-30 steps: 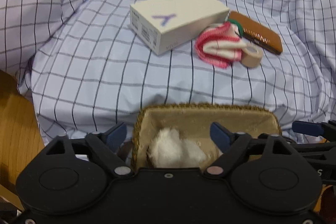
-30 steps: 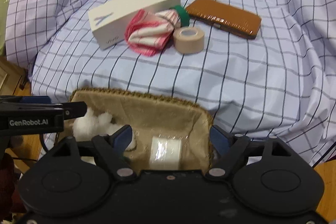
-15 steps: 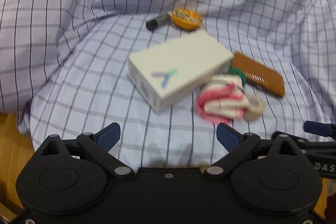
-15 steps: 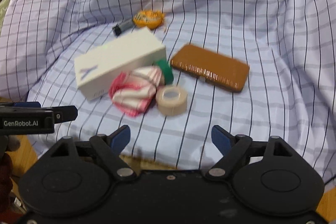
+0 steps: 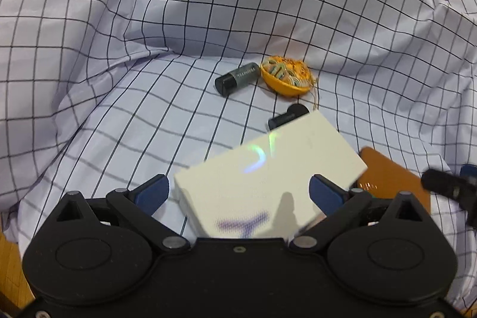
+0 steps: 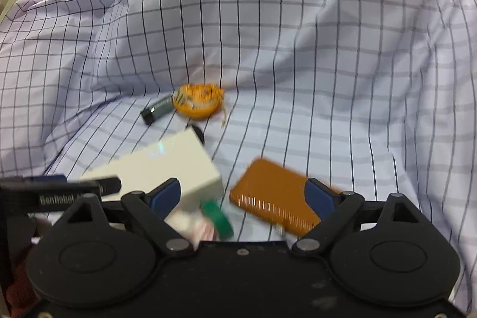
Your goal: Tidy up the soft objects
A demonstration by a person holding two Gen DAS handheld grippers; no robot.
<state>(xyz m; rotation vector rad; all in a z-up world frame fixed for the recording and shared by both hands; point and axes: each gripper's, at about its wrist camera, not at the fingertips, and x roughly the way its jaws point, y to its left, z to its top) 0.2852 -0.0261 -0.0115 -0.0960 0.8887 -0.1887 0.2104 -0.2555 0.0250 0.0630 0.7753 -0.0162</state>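
Checked cloth [image 5: 125,29], pale lilac with dark lines, is covering the counter and bunching up in folds behind everything. Both tools are hovering above it with fingers spread apart and nothing between them.

From its own camera, the left tool [image 5: 238,192] is sitting over a white box [image 5: 268,178], which is lying between its blue fingertips [image 5: 150,194] without touching them. Beyond the box a dark cylinder [image 5: 237,78] is resting just beside an orange bowl [image 5: 286,76] filled with what looks like rubber bands; a second small dark object [image 5: 287,116] is peeking out at the box's far edge. To the right, a brown case [image 5: 390,181] is lying against the box's corner.

From the right camera, the right tool [image 6: 244,195] is hanging over the gap between the white box [image 6: 167,169] and the brown case [image 6: 274,192]. The soft thing, a pink and white cloth bundle [image 6: 205,230], is barely showing at the bottom of the view, close under the tool body, blurred, next to a green ring [image 6: 219,218]. The left tool [image 6: 59,192] is reaching in from the left edge of this view.
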